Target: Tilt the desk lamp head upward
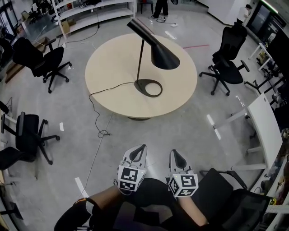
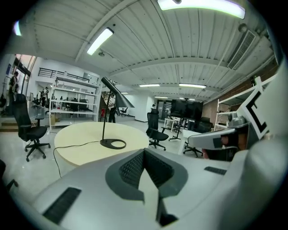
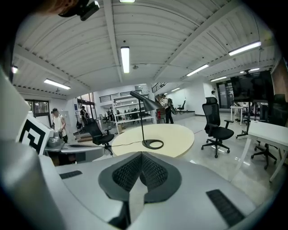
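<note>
Desk lamp (image 1: 156, 47) stands on round table (image 1: 113, 67), near table's centre. Black ring base (image 1: 149, 88) lies flat on top, thin stem upright, cone head hangs over table's right half w/ opening facing down. Black cord (image 1: 97, 97) runs from base across top and drops off table's near-left edge to floor.

Left gripper (image 1: 141, 148) & right gripper (image 1: 174, 152) are both off table, well apart from its near edge, side by side over person's lap, tips pointing at table. In each gripper view the jaws are pressed together w/ nothing between them, lamp far beyond tips.

Head view alone gives whole layout: office chairs (image 1: 45, 63) either side of table, shelving (image 1: 90, 11) beyond it, white desk (image 1: 264, 126) to table's right. Left gripper view alone shows dark screens (image 2: 186, 110) past table's right side, plus lamp head in profile vs. ceiling. Right gripper view alone shows person in cap (image 3: 57, 121) standing left of table, and ceiling strip light (image 3: 125, 58) overhead.

Only print seen: black-and-white square markers on grippers' cubes (image 1: 131, 178).
</note>
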